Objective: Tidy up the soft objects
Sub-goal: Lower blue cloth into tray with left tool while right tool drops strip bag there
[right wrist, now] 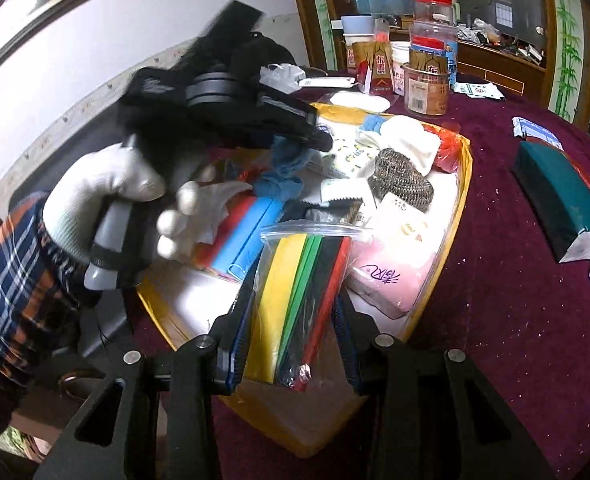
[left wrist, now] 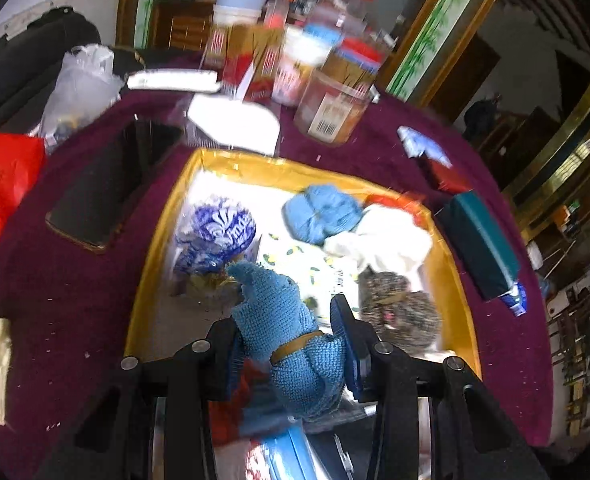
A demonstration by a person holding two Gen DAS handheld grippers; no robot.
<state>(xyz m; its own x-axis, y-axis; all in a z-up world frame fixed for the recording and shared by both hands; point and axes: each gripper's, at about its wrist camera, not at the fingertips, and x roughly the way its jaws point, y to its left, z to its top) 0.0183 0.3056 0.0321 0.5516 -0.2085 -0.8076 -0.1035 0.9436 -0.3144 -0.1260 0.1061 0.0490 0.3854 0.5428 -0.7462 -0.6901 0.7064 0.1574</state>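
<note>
Closest to the left wrist camera, the left tool (left wrist: pixel 295 344) was closed on a light blue cloth roll (left wrist: pixel 291 340) bound with a tan band; its blue pads pressed the roll from both sides, and the roll's free end stuck up and forward; the tool hung over a yellow-walled box (left wrist: pixel 151 264) that sat on a surface covered in dark purple cloth (left wrist: pixel 55 280); inside the box lay a blue and white printed bag (left wrist: pixel 219 232), a second blue cloth bundle (left wrist: pixel 321 212), a white cloth (left wrist: pixel 387 240) touching that bundle, and a grey speckled roll (left wrist: pixel 399 308) just beside the tool's right finger; a dark green packet (left wrist: pixel 479 240) lay on the surface just outside the box's right wall; jars and cartons stood blurred at the far edge.

From the right wrist camera, the right tool (right wrist: pixel 291 340) was closed on a clear zip bag (right wrist: pixel 303 280) holding yellow, green, black and red strips; the bag stood upright between the pads over the near end of the box (right wrist: pixel 465 184); a pink and white packet (right wrist: pixel 395 264) lay in the box just right of the bag; a hand in a white glove (right wrist: pixel 135 200), with a plaid sleeve, gripped the left tool's handle on the left side of this view.
</note>
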